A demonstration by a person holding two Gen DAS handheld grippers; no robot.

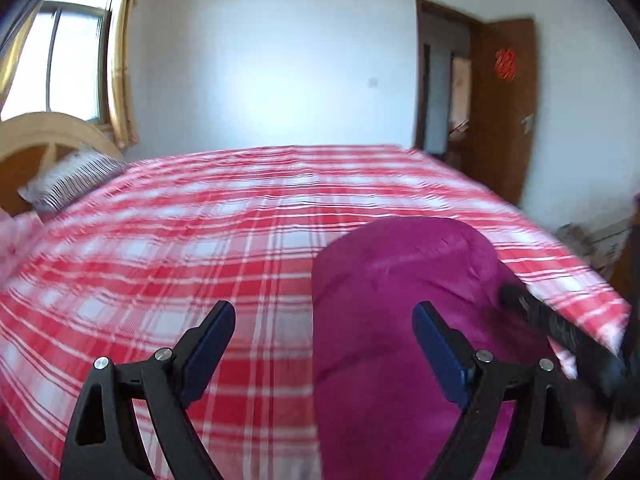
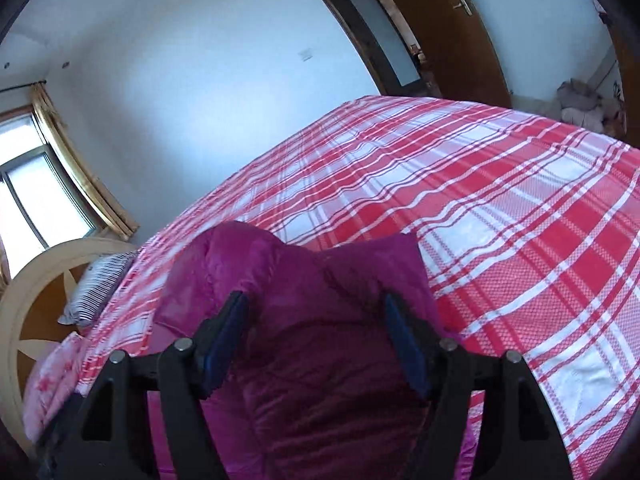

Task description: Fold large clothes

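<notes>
The left hand-held gripper (image 1: 324,340) has its jaws spread wide and empty over the bed (image 1: 200,240), the magenta padded garment (image 1: 400,300) just to its right. The right hand-held gripper (image 2: 316,332) is also parted, jaws straddling the garment's bulk without pinching it. The garment lies bundled on the bed's near side. It looks puffy, light and slick; a hem or sleeve edge seems a better hold than the padding.

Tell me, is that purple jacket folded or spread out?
Folded, at least partly: the purple jacket lies as a thick, narrow, doubled-over bundle on the checked bedspread, not flat.
</notes>
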